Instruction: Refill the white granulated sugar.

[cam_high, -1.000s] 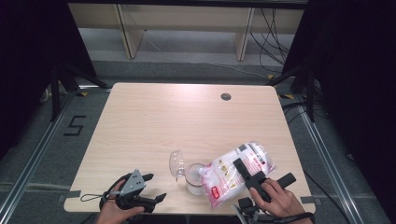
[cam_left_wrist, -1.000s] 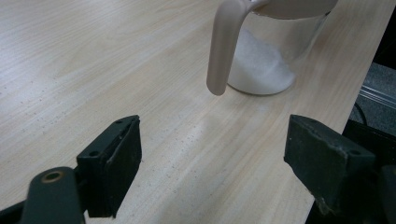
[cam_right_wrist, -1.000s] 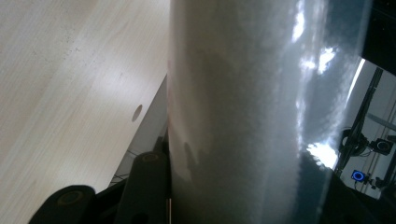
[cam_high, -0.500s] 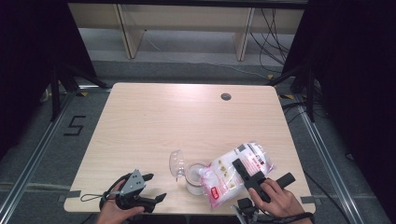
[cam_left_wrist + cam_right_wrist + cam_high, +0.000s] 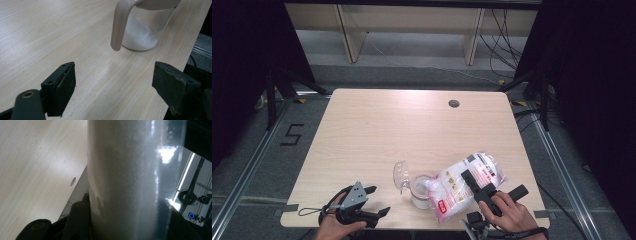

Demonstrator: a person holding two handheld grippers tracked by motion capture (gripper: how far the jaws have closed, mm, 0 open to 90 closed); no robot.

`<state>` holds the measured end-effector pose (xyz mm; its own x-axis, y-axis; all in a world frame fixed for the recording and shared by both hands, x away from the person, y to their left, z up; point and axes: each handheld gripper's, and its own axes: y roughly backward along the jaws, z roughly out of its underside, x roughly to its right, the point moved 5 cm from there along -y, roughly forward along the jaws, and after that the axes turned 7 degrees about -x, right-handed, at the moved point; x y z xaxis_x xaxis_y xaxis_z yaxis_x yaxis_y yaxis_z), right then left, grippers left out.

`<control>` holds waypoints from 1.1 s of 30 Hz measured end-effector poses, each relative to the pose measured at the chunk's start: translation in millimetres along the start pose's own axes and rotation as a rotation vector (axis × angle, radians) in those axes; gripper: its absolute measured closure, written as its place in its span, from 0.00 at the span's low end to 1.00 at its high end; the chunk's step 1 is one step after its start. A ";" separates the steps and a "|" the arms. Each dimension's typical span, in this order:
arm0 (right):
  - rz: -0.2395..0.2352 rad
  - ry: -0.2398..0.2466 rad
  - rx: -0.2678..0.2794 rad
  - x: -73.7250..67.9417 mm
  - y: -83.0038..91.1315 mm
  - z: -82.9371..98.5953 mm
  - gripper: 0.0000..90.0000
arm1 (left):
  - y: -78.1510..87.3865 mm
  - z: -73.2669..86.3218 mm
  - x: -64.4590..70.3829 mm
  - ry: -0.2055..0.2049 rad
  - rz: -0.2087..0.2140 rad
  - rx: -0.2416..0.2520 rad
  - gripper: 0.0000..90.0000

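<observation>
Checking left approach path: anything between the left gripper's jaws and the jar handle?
Nothing: bare table between left gripper and jar handle, per the left gripper view.

Left hand-held gripper (image 5: 374,202) held low with jaws wide apart; right hand-held gripper (image 5: 479,186) clamped shut, angled up-left.

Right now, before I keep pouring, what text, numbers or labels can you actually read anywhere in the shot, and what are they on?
"5": black mark on the grey floor left of the table, high view.
Bag held by the right gripper over the jar: red and dark printing on its white face, too small and blurred to read.
Left gripper: no readable lettering.
Both gripper views: no text readable.
</observation>
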<state>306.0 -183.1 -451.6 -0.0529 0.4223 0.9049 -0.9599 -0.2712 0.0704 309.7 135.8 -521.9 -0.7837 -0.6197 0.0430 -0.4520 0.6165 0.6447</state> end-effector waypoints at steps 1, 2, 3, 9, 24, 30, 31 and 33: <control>-0.001 0.002 0.002 0.2 -0.1 0.1 0.72 | -0.1 -0.1 0.0 0.000 0.000 0.001 0.21; -0.001 0.000 0.001 0.0 0.0 0.3 0.72 | -0.6 -0.2 0.2 0.003 0.001 0.008 0.21; 0.000 -0.002 0.001 0.0 0.0 0.3 0.72 | -0.6 -0.2 0.2 0.002 0.001 0.007 0.21; -0.002 -0.006 0.002 -0.5 -0.3 0.7 0.72 | 0.0 0.0 0.0 0.000 0.000 0.000 0.21; -0.014 0.000 -0.008 -0.5 -0.4 2.1 0.72 | -0.5 -0.2 0.3 0.002 0.001 0.007 0.21; -0.014 0.002 -0.010 -0.4 -0.3 2.6 0.72 | -0.5 -0.2 0.2 0.002 0.001 0.007 0.21; -0.014 0.002 -0.010 -0.4 -0.3 2.6 0.72 | -0.1 -0.1 0.1 0.000 0.000 0.002 0.21; -0.006 -0.007 -0.004 -0.6 -0.5 2.6 0.72 | -0.5 -0.2 0.2 0.000 0.001 0.007 0.21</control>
<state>307.3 -185.5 -451.1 -0.0457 0.4181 0.9073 -0.9612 -0.2658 0.0741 309.9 135.3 -522.1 -0.7841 -0.6190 0.0440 -0.4541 0.6206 0.6392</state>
